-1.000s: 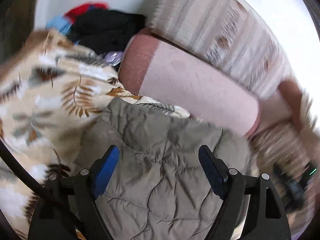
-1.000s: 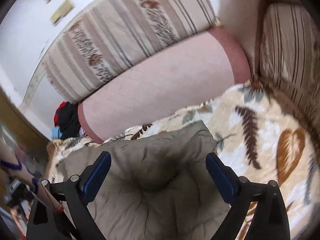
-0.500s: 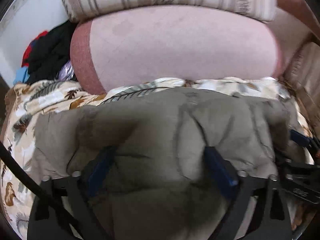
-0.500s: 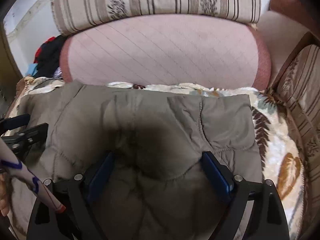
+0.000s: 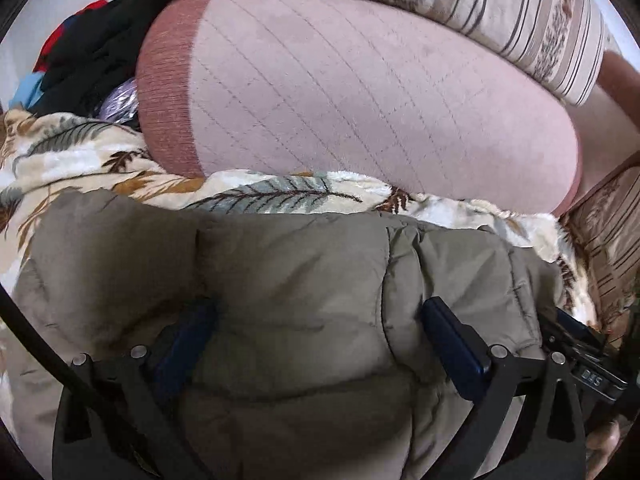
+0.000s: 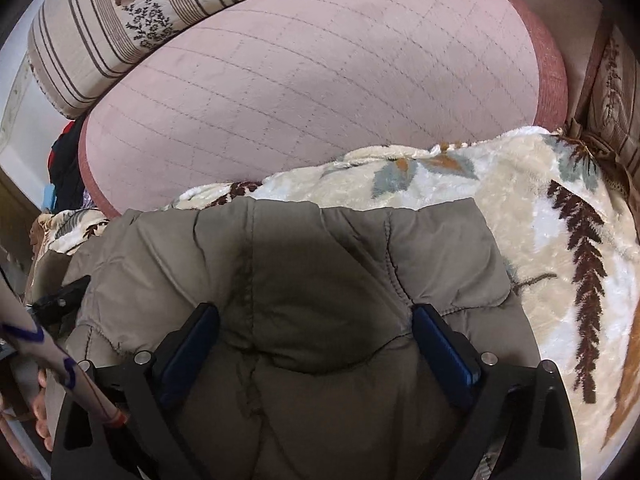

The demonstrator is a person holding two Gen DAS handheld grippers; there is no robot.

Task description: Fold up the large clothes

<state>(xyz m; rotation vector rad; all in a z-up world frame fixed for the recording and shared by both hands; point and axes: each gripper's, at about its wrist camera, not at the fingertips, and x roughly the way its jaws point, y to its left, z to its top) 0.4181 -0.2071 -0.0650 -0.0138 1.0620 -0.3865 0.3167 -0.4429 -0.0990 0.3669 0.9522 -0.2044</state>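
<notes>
Since a second ago: both grippers lowered onto the olive quilted jacket, view swung from oblique to square-on with the pink bolster; left gripper jaws just been opening, right gripper jaws likewise a little, puffy fabric bulging up between each pair.

Left jaws spread wide, blue pads sunk beside a padded fold, not pinching it; right jaws spread wide too, blue pads flanking a shadowed quilted panel, no squeeze visible.

Jacket lying folded on the leaf-print blanket covering the sofa seat, its far edge just short of the bolster; right gripper's tip seen at the jacket's right side in the left wrist view.

Beyond: striped cushion resting on top of the bolster; pile of dark, red and blue clothes at the bolster's left end; patterned sleeve low left in the right wrist view.
</notes>
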